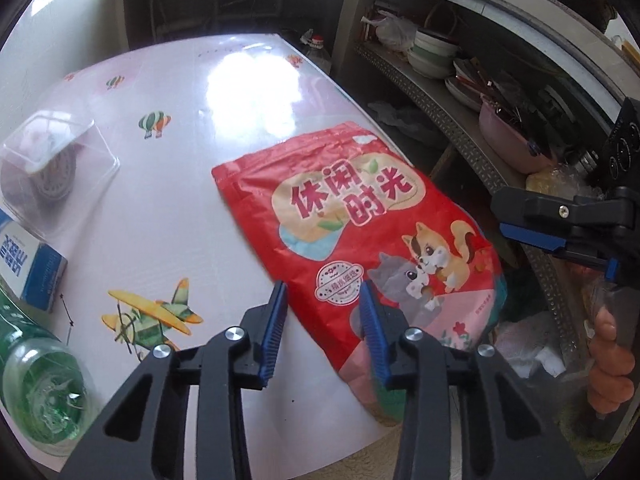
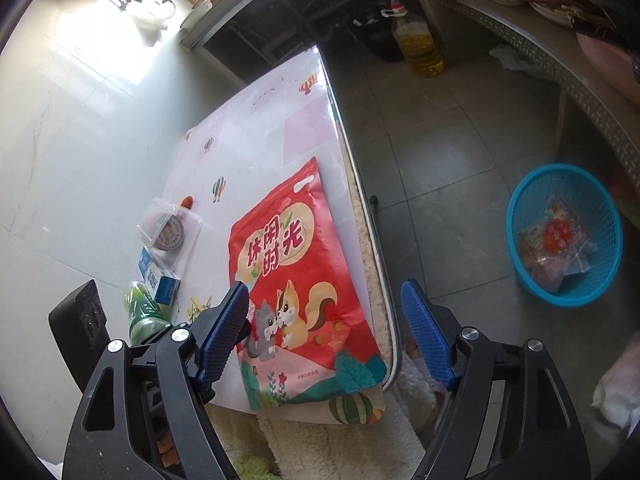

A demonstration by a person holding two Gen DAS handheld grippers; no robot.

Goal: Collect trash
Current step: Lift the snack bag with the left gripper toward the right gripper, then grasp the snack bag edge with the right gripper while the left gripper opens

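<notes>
A red snack bag (image 1: pixel 352 220) printed with cartoon squirrels lies flat on the table (image 1: pixel 180 208), its near end at the table's front right corner. My left gripper (image 1: pixel 324 320) hovers open over the bag's near left edge, its pads apart and not pressing on anything. In the right wrist view the same bag (image 2: pixel 296 280) lies below my right gripper (image 2: pixel 326 312), which stands wide open above the bag's near end. A blue basket (image 2: pixel 564 236) on the floor to the right holds several wrappers.
Left of the bag are a green plastic bottle (image 1: pixel 40 372), a blue and white carton (image 1: pixel 32 268) and a clear plastic box (image 1: pixel 52 160). A shelf with bowls (image 1: pixel 432 52) runs along the right. An oil bottle (image 2: pixel 418 48) stands on the floor.
</notes>
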